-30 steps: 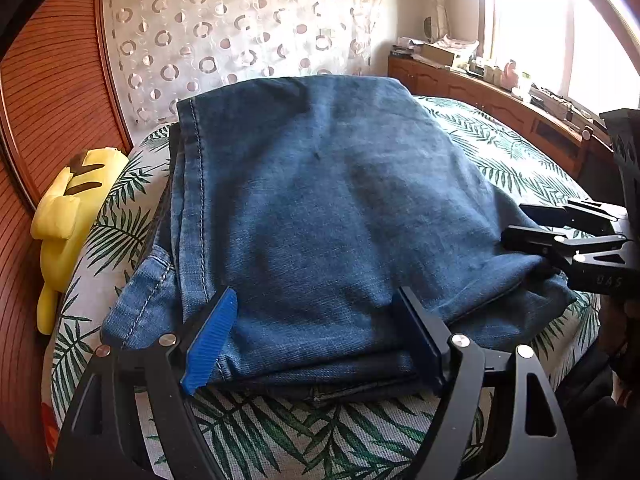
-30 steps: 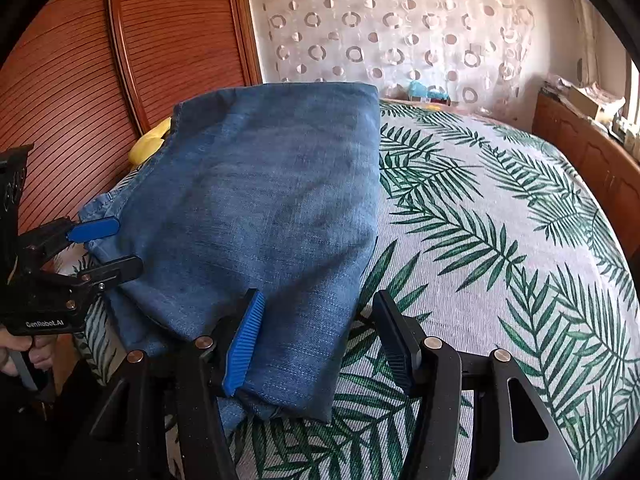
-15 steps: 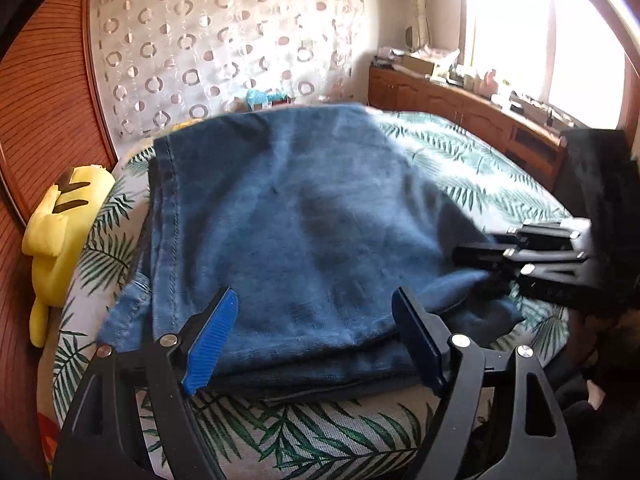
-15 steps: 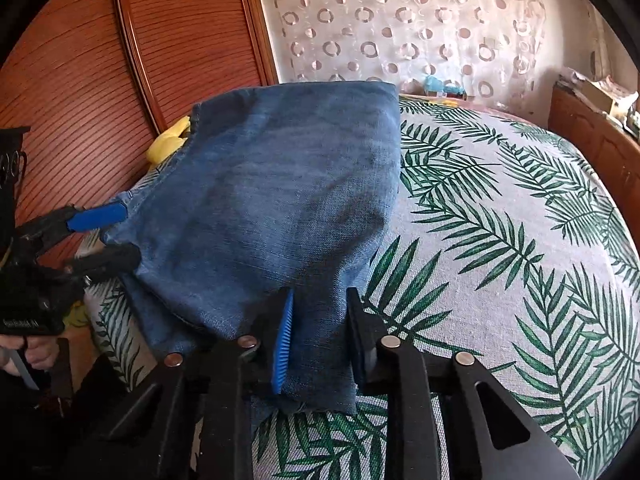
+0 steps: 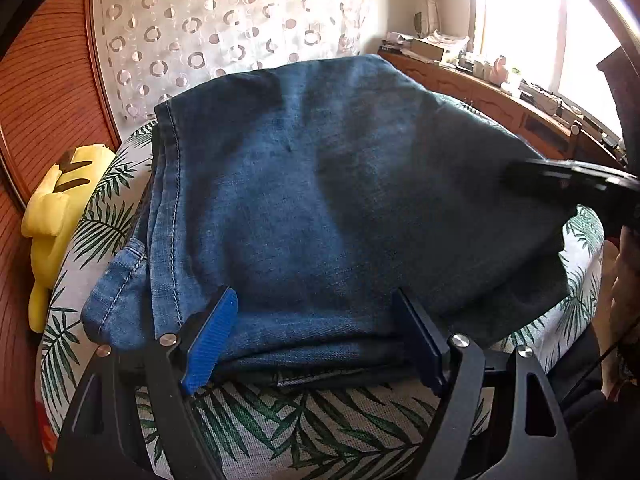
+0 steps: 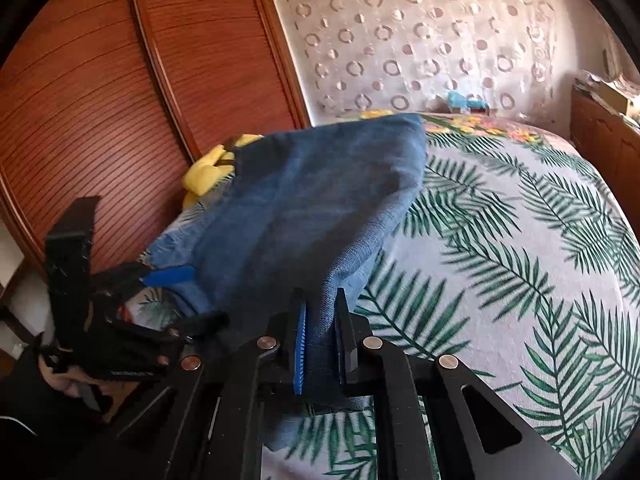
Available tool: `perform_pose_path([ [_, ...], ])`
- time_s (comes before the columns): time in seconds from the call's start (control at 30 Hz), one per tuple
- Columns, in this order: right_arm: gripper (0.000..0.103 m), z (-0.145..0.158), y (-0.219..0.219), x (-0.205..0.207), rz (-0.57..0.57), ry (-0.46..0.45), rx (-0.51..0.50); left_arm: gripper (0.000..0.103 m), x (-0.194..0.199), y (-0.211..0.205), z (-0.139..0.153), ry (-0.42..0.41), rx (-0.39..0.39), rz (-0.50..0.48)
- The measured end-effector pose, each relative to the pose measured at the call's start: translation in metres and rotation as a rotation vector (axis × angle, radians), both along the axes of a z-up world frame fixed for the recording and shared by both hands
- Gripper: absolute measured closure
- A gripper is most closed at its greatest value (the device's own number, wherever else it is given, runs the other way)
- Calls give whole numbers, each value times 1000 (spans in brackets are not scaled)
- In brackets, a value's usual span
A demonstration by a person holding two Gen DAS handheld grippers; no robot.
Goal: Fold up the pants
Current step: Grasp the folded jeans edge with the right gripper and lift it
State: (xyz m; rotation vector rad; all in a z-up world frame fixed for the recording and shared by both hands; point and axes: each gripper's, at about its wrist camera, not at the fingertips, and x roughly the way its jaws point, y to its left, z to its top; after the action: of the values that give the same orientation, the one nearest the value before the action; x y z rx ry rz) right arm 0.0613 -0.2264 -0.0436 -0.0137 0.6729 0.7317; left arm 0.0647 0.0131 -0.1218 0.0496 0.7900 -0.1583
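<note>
Gripping a corner of the jeans (image 6: 304,216), the right gripper (image 6: 320,340) has its jaws pinched narrow on the denim, blue pad on one side, black on the other, and that corner hangs lifted off the bedspread (image 6: 520,240) with cloth drooping below the jaws. Left gripper (image 5: 316,340) sits wide, jaws spread either side of the near folded edge of the jeans (image 5: 320,200), holding nothing; whether the pads touch the cloth I cannot tell. Jeans lie as a folded stack on the leaf-print bedspread (image 5: 280,420), seam edge at left, right corner raised toward the right gripper (image 5: 568,184) that shows dark and blurred at the frame edge. Yellow plush (image 5: 56,208) lies beside the jeans against the wooden headboard (image 5: 44,92); from the right wrist it (image 6: 208,172) peeks from behind the lifted cloth. No containers in view. Versus a second ago: right jaws were spread around the jeans' edge, narrowed half a second ago, and are now clamped with the corner pulled up; the stack was flat then. Left gripper stays as wide as before in much the same spot, seen from the right wrist (image 6: 176,296) low beside the jeans.
</note>
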Motion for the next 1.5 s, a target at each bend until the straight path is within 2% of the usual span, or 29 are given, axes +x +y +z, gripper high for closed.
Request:
perform_pose_path([
  [0.2,94,12,5,-4,20,-33,33,23,2,17,10,4,-26,36],
  [0.4,94,23,21,-3,64,-65,30,23,-9,44,31,-43,-35,116],
  [0.7,95,38,88,13,210,-92,41,23,-22,88,61,-129,-15,206],
  [0.93,95,27,163,28,320,-68,-11,23,-36,128,74,-182,-7,290],
  [1.13,95,-4,216,46,383,4,-94,23,-48,153,78,-204,-31,340],
  [1.3,96,-30,228,63,396,83,-98,23,-50,157,80,-213,-31,349],
  [1.5,93,-13,224,64,367,51,-116,23,-45,147,84,-222,-27,333],
])
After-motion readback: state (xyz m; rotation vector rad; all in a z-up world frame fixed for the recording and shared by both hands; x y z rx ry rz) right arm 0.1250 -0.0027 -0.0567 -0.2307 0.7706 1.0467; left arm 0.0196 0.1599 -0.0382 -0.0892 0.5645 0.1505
